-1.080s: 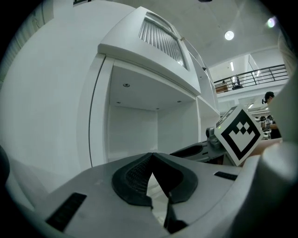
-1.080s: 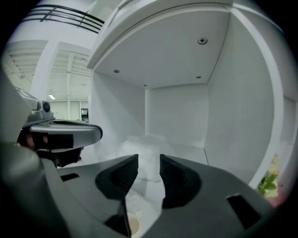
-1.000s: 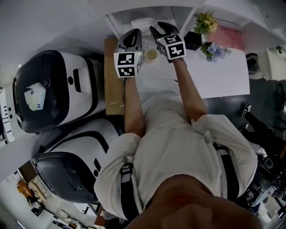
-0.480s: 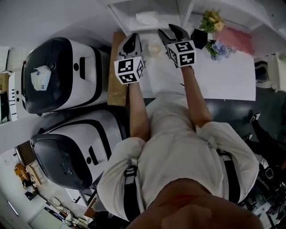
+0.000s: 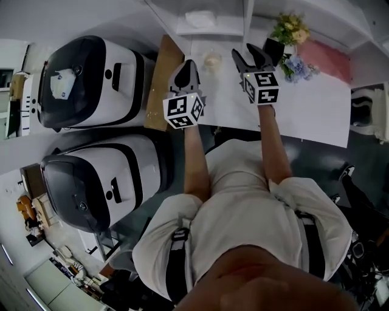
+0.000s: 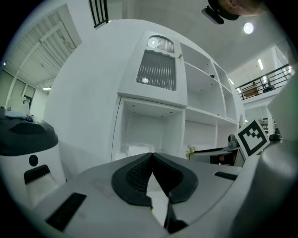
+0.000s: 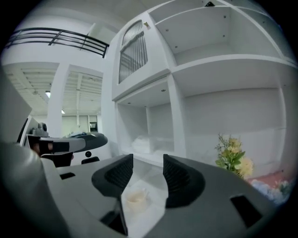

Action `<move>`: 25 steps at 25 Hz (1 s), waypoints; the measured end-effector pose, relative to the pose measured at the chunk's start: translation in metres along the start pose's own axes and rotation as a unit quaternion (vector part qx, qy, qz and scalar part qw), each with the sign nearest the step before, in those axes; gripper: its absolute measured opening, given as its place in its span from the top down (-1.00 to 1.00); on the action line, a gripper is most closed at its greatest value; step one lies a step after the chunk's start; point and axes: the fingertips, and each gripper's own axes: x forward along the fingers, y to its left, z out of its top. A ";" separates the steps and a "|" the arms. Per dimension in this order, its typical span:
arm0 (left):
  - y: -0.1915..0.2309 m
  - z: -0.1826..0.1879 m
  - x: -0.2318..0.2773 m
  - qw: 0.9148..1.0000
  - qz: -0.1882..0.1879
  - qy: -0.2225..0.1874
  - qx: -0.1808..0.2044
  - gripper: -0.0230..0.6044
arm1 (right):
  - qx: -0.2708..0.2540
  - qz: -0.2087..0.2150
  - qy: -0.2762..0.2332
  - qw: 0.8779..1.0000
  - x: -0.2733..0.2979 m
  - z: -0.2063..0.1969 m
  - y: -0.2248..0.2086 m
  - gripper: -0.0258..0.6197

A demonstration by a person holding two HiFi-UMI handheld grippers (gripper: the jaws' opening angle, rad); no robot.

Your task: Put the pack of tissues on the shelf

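Note:
The white pack of tissues lies in the lower left compartment of the white shelf, apart from both grippers. It shows as a pale lump in the left gripper view and in the right gripper view. My left gripper hovers over the table's left edge, jaws shut tip to tip with nothing held. My right gripper is over the table in front of the shelf. Its jaws have just been opening; they stand open with nothing between them.
A small cream cup stands on the white table between the grippers. Yellow flowers, blue flowers and a black pot are at the right. A brown box and two white-and-black machines sit on the left.
Both grippers have drawn back from the shelf toward the person. The right jaws stand wider apart. The tissue pack stays in the shelf compartment.

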 end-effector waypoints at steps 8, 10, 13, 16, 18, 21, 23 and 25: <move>-0.060 0.018 -0.030 0.999 0.026 -0.024 0.000 0.89 | 0.000 0.047 -0.046 0.998 -0.058 0.026 -0.009 0.14; -0.071 0.018 -0.039 0.999 0.038 -0.025 0.008 0.89 | -0.003 0.060 -0.049 0.997 -0.068 0.026 -0.008 0.14; -0.086 0.015 -0.053 0.998 0.055 -0.021 0.021 0.89 | -0.007 0.081 -0.053 0.995 -0.085 0.026 -0.005 0.14; -0.102 0.013 -0.065 0.997 0.065 -0.020 0.028 0.89 | -0.009 0.097 -0.056 0.994 -0.101 0.024 -0.003 0.15; -0.111 0.012 -0.074 0.997 0.073 -0.023 0.030 0.89 | -0.007 0.106 -0.060 0.993 -0.113 0.022 -0.001 0.21; -0.120 0.009 -0.087 0.996 0.083 -0.025 0.036 0.89 | -0.007 0.120 -0.064 0.991 -0.128 0.017 0.005 0.25; -0.127 0.007 -0.094 0.995 0.087 -0.026 0.037 0.89 | -0.009 0.129 -0.065 0.990 -0.136 0.014 0.009 0.26; -0.134 0.004 -0.098 0.995 0.087 -0.027 0.039 0.89 | -0.010 0.136 -0.067 0.988 -0.143 0.012 0.011 0.28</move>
